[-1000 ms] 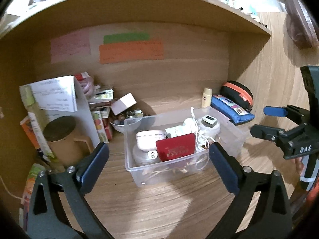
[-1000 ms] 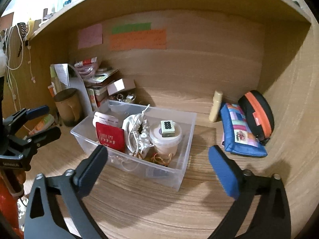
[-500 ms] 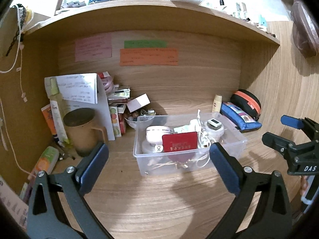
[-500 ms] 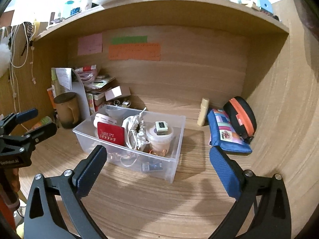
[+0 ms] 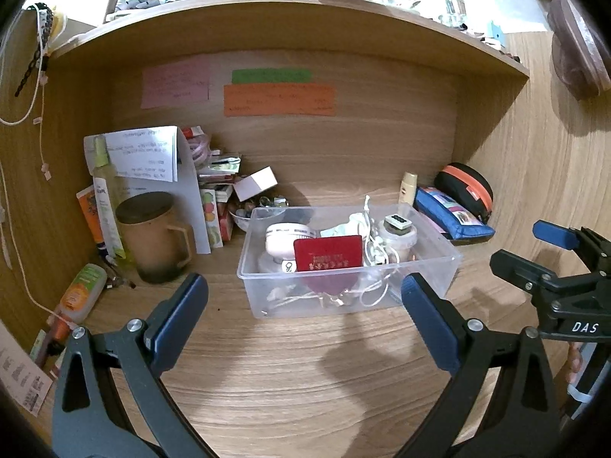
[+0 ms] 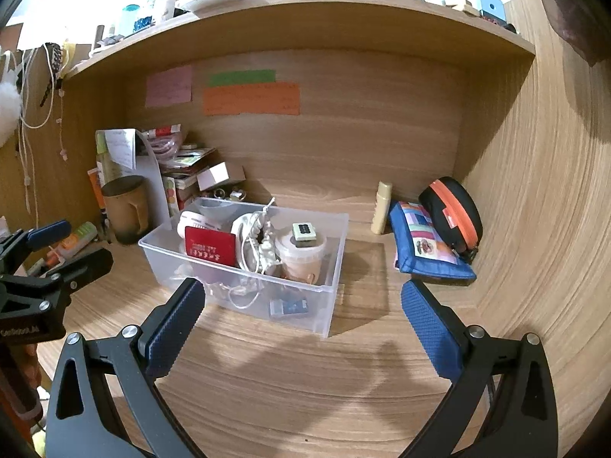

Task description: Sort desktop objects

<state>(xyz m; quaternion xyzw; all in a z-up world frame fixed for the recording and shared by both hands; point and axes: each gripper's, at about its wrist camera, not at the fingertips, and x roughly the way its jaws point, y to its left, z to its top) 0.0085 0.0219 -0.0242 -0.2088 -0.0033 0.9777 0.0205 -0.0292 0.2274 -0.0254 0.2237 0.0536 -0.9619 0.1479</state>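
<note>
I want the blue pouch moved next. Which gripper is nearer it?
Right gripper: the blue pouch lies just ahead to its right. Left gripper is farther left, facing the clear bin.

The tabletop (image 5: 305, 381) lies bare toward 6 o'clock of the clear bin (image 5: 427, 267), open to approach. A lidded mug (image 5: 152, 236) and leaning bottles (image 5: 103, 198) crowd 9 o'clock. At 3 o'clock a blue pouch (image 6: 427, 244) and black case (image 6: 450, 210) stand against the side wall. The overhead shelf (image 6: 305, 11) limits descent.
</note>
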